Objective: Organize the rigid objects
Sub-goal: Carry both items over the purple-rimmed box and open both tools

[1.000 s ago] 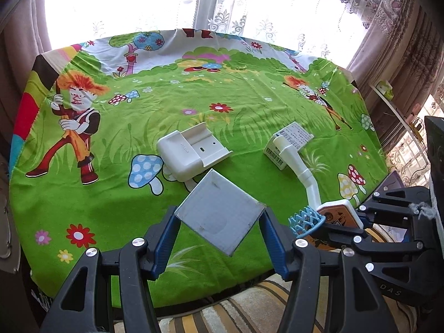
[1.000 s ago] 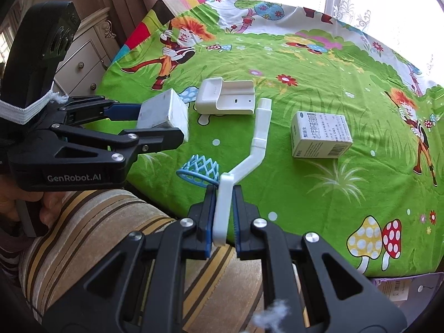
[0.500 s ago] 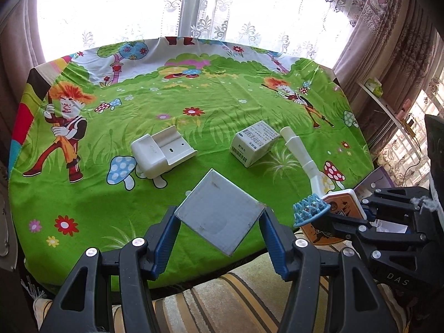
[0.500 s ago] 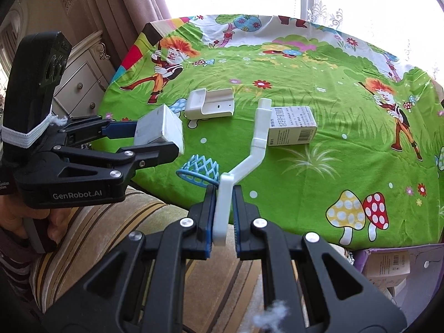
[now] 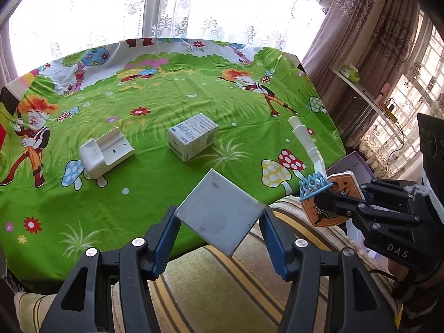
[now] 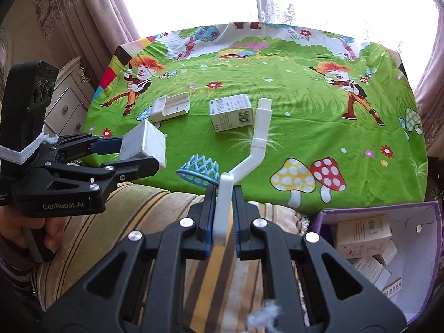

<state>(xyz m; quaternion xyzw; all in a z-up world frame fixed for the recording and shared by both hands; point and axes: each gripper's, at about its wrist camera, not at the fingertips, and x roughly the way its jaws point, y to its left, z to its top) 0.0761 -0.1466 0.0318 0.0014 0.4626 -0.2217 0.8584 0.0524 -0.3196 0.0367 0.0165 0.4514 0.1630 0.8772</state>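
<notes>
The left hand-held gripper [image 5: 219, 238] is partly open and closed on a small grey-white box [image 5: 219, 216], clamped corner to corner across its flat faces and held off the near edge of the tabletop [image 5: 155, 91], above a striped cushion [image 5: 222, 291]. The right hand-held gripper [image 6: 223, 216] is fully closed on the lower end of a bent white plastic bracket [image 6: 249, 149]; the bracket's upper end is raised over the green cloth. A blue mesh ring [image 6: 198, 169] is seen beside the bracket's base; whether it is attached cannot be told.

Two items remain on the tabletop: a white cradle-shaped holder [image 5: 104, 152] and a printed carton [image 5: 193, 140], set apart from each other. A purple bin [image 6: 388, 252] with several cartons already inside is seen at lower right of the right wrist view, prob. the drop point.

Handling notes:
- Box: judged light, stiff cardboard, smooth faces. A diagonal grip may pivot; flat opposing faces are preferred.
- Bracket: judged light, rigid, thin; grip on a straight section, near the bend for less swing. Excess force may snap it.
- Holder: hollow, hard plastic; to be taken across the solid end block, not the thin walls.
</notes>
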